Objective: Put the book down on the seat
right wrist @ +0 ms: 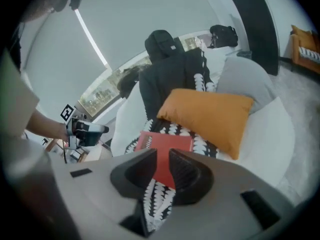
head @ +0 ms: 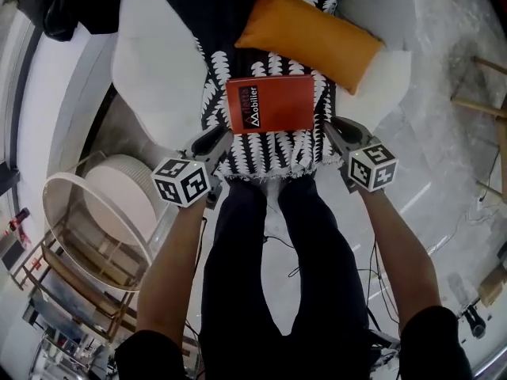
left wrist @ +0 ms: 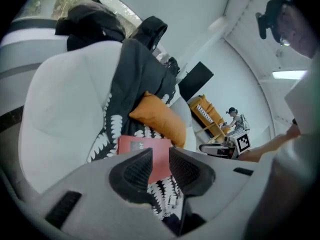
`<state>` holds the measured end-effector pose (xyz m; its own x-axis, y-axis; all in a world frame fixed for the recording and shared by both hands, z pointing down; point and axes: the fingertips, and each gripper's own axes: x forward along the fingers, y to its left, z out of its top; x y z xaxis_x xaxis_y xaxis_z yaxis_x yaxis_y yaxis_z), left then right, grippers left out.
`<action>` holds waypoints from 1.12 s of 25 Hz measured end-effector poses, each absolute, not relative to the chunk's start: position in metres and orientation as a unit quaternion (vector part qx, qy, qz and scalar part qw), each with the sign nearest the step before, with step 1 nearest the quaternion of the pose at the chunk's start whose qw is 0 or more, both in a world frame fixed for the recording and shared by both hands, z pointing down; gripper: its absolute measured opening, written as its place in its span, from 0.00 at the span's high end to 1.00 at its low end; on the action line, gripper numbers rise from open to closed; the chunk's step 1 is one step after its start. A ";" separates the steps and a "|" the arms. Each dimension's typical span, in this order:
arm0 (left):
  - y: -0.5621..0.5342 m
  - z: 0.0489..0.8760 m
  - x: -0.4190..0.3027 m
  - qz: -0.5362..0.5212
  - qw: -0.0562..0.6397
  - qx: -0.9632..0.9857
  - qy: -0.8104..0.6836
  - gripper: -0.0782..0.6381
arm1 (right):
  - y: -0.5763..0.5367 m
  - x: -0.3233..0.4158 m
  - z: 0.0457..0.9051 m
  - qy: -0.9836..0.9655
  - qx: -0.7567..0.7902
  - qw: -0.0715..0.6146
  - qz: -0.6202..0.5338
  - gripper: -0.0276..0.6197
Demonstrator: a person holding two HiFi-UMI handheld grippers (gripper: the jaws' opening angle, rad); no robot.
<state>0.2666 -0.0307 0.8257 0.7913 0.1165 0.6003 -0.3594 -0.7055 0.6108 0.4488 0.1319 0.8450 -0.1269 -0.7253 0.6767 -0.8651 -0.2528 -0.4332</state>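
Book (head: 269, 104), flat red rectangle, on the fringed leaf-print throw (head: 269, 155) at the seat's (head: 150, 70) front edge, below puffy orange cushion (head: 313, 34); left hand-held gripper (head: 215, 139) and right hand-held gripper (head: 337, 135) released, empty.

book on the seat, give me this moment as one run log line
book: flat on patterned throw, near orange cushion | left gripper: open, empty | right gripper: open, empty | step: book placed
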 end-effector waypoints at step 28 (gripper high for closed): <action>0.034 0.101 0.305 -0.009 0.099 0.983 0.156 0.86 | 0.144 0.433 -0.025 -0.746 0.630 -0.139 -0.162 0.91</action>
<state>0.3053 0.0343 0.1005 0.9513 0.3043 -0.0489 0.3080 -0.9319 0.1916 0.4332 0.1435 -0.0247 -0.1668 -0.8962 -0.4111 -0.9860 0.1528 0.0670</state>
